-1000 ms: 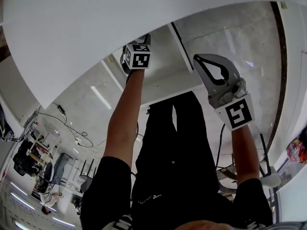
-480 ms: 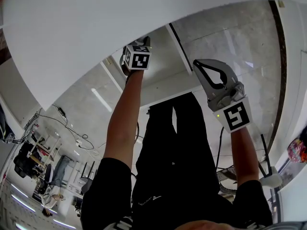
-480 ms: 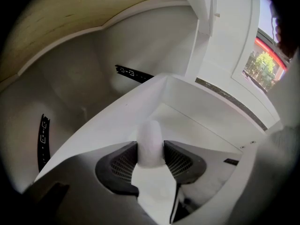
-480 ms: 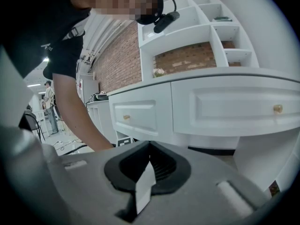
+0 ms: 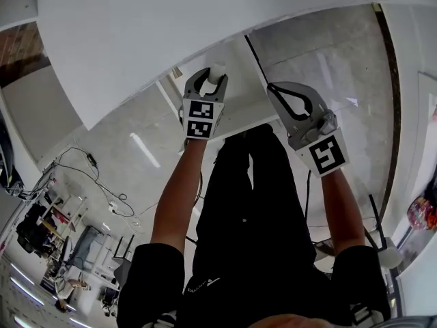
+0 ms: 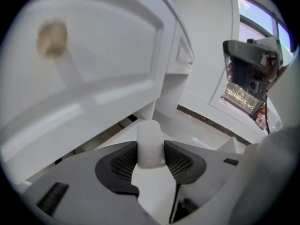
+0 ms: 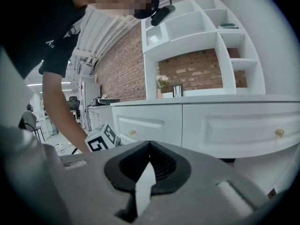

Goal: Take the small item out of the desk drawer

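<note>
Your left gripper [image 5: 207, 79] has drawn back from under the desk [image 5: 171, 33] since a second ago, pinching the small item [image 5: 216, 71] between its pads. The item is a short, white, round-topped cylinder. Only the left gripper view shows the drawer front [image 6: 108, 55] and its beige knob [image 6: 52, 39]. Your right gripper [image 7: 150, 146] is pressed together, empty.

The small item [image 6: 150, 135] looks like matt, frosted white plastic. The pads [image 6: 123, 165] of the left gripper [image 6: 150, 146] are black with a fine grid texture; its body is matt grey plastic. The drawer front [image 6: 108, 64] is smooth white paint with soft sheen. The floor [image 5: 328, 53] is glossy.
</note>
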### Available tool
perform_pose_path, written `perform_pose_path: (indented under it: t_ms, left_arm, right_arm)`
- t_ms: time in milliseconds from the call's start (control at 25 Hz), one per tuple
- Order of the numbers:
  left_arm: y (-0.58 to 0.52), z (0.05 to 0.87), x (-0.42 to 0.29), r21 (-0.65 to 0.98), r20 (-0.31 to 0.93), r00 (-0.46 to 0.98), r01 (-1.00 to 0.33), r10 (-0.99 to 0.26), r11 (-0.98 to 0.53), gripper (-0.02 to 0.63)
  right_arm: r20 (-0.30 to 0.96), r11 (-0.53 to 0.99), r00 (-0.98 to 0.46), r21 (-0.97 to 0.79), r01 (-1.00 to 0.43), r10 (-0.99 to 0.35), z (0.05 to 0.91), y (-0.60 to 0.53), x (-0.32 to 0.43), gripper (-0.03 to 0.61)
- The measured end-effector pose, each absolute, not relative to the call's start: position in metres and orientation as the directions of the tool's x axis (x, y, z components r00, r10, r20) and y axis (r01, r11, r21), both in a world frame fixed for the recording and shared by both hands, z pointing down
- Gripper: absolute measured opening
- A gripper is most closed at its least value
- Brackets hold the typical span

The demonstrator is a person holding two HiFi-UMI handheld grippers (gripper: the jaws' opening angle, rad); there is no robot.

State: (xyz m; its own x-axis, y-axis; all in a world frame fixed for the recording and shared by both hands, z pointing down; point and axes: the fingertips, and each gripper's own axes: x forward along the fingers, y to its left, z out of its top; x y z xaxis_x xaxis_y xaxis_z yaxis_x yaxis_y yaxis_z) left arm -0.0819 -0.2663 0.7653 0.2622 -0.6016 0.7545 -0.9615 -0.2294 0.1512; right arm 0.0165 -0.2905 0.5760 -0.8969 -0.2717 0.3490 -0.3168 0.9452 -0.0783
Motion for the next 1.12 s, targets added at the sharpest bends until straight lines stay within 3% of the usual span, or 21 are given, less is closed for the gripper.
perform_pose_path:
  t_ms: [280, 560, 880, 1120]
  left_arm:
    - [-0.245, 0.579, -0.057, 0.197, 0.508, 0.321, -0.947, -0.800, -0.255, 0.172]
    - [-0.240, 0.412, -0.068, 0.153, 0.267, 0.307, -0.949, -0.913, -0.275, 0.173]
    - [-0.210, 0.267, -0.077, 0.092, 0.036, 0.304, -0.949, -0.952, -0.300, 0.172]
    - [-0.187, 0.211, -0.081, 0.023, -0.077, 0.278, -0.960, -0.957, -0.280, 0.172]
  right_arm:
    - [0.269, 0.937, -0.909, -0.054, -0.345, -0.319, 0.478, -0.272, 0.013, 0.002]
    - [0.161, 0.926, -0.919, -0.053, -0.373, -0.360, 0.369, -0.255, -0.005, 0.002]
    - [0.013, 0.918, -0.920, -0.065, -0.391, -0.391, 0.261, -0.227, -0.010, 0.002]
    - [-0.072, 0.918, -0.915, -0.021, -0.396, -0.397, 0.209, -0.210, -0.005, 0.002]
